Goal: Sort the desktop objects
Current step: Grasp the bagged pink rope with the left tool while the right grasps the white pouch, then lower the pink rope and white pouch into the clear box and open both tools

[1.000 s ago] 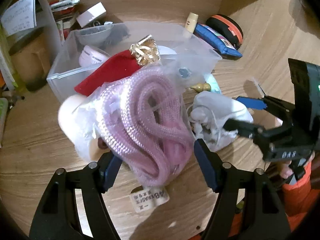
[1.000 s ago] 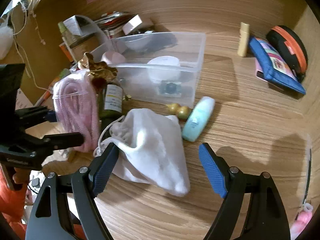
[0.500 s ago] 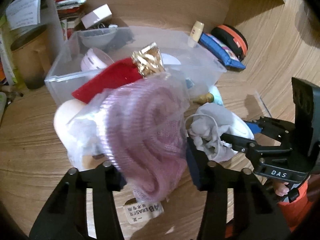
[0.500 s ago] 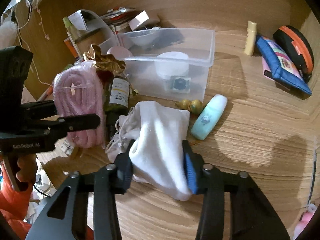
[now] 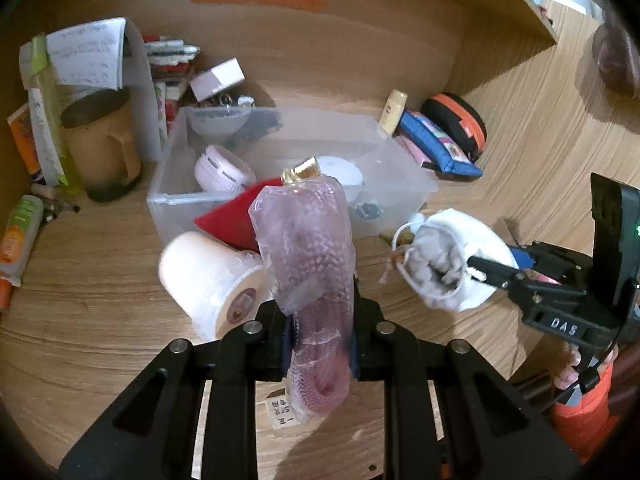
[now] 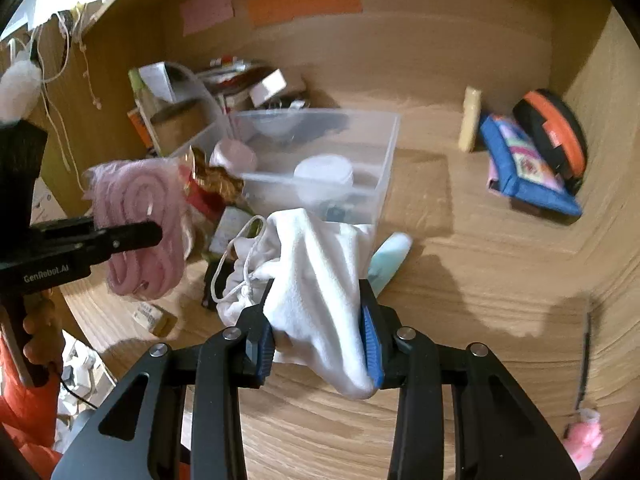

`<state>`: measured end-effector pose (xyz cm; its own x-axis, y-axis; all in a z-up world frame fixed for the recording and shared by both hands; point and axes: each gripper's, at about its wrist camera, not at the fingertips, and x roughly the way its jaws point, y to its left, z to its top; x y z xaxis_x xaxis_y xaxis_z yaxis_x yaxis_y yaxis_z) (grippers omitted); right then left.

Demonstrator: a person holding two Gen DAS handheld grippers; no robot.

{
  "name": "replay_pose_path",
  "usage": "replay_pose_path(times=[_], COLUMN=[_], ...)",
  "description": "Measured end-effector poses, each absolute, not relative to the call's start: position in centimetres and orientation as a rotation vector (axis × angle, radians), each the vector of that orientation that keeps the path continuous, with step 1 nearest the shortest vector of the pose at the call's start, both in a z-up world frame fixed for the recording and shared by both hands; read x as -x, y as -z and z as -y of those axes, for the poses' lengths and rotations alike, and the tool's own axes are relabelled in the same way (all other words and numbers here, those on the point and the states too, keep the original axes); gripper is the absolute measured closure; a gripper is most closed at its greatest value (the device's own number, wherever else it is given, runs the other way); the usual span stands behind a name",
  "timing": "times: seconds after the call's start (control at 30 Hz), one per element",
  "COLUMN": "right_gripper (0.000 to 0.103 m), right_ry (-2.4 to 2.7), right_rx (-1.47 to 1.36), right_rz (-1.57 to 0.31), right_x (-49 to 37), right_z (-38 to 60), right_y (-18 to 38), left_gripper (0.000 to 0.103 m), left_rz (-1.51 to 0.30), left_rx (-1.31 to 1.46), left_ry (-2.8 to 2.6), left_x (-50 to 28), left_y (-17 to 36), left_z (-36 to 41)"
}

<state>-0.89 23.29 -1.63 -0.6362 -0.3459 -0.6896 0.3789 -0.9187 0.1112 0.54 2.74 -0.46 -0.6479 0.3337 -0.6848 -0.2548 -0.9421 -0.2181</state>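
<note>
A clear bag of coiled pink rope [image 5: 308, 248] stands squeezed between the pads of my left gripper [image 5: 320, 336], whose jaws are still closing on it; it hangs lifted off the wooden desk [image 5: 100, 320]. The right wrist view shows the same pink rope bag [image 6: 140, 216] at the left. My right gripper [image 6: 320, 344] is closing on a white drawstring pouch [image 6: 320, 256], pads pressing both its sides, and the pouch [image 5: 448, 264] is raised too. A clear plastic bin [image 6: 384, 152] with a few small items inside sits just behind both.
A white tub [image 5: 208, 276] and a red-wrapped bottle with a gold top [image 5: 236, 220] lie before the bin. A teal tube [image 6: 390, 256] rests by the pouch. A blue pouch [image 6: 528, 168], an orange-black case [image 6: 552, 128], a brown mug [image 5: 100, 148] and papers line the back.
Both grippers closed from wide open, the left on the pink rope bag, the right on the white pouch. Both then rose, lifting their loads off the desk.
</note>
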Motion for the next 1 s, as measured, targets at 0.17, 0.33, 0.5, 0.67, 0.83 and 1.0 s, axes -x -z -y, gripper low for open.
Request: replay_pose_path(times=[0.17,0.33,0.5,0.67,0.83,1.0], right_gripper=[0.070,0.070,0.070,0.070,0.070,0.070], right_ry=[2.574,2.606,2.624,2.627,2.625,2.619], right_rx=[-1.004,-0.941,-0.888,-0.863,-0.846,-0.847], right_rz=[-0.053,-0.059,-0.072,-0.084,-0.092,-0.093], right_x=[1.0,1.1,1.6,2.6,3.9,5.6], right_z=[-24.0,-24.2,-24.0,-23.4,-22.7,-21.9], right_y=[-0.1,-1.8,-3.3,-4.1,-4.4,-4.4], left_gripper=[0.082,0.082,0.082,0.082,0.082,0.082], left_rz=[0.157,0.158,0.173,0.184,0.176,0.177], left_rx=[1.043,0.991,0.919,0.870,0.858,0.877], left_ry=[-2.616,-2.645,-2.676,-2.706,-2.740,-2.753], left_x=[-1.2,-1.2,-1.0,-0.2,1.5,3.8], left_y=[-1.3,-3.2,-5.5,-7.3,-8.1,-8.0], left_z=[-2.2,-1.9,-1.3,-0.8,-0.3,0.2])
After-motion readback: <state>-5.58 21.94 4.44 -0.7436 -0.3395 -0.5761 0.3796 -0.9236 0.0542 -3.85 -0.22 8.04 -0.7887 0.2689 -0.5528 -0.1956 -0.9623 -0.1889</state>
